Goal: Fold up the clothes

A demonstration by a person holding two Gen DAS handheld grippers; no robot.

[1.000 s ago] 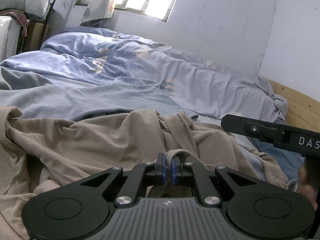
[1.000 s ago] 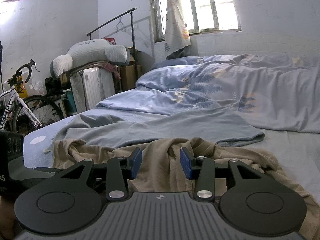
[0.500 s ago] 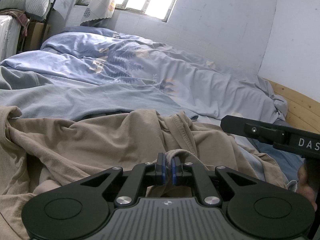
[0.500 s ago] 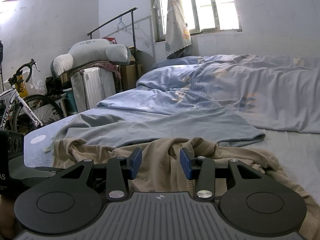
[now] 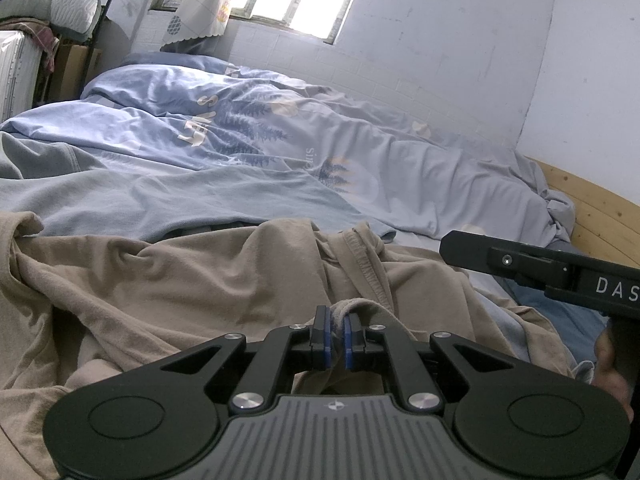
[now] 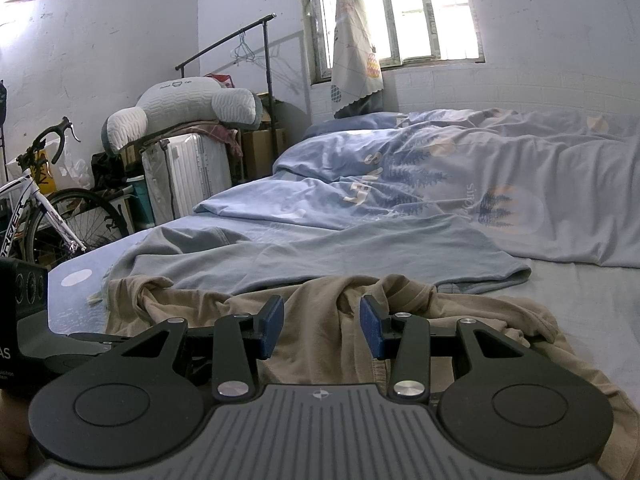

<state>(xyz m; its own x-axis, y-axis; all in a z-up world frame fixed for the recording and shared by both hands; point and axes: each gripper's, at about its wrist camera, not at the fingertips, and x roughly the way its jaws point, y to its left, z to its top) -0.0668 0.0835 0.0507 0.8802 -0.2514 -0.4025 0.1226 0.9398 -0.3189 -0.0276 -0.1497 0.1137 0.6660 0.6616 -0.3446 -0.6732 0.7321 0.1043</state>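
Nothing moves since earlier frames. Left gripper [image 5: 336,336] pinches a fold of tan shirt [image 5: 180,288], crumpled lower centre. Right gripper [image 6: 322,330] spread, shirt [image 6: 328,320] lying beyond its pads.

A rumpled blue duvet [image 6: 460,184] printed with pine trees lay across the bed, reaching toward the wooden bed frame [image 5: 600,208]. A patterned curtain [image 6: 354,52] hung at the barred window [image 6: 424,8]. Beside the bed stood a white suitcase [image 6: 188,176] topped by a quilted grey cushion [image 6: 180,104], with a bicycle [image 6: 44,208] nearby and a black clothes rail [image 6: 228,40] behind.
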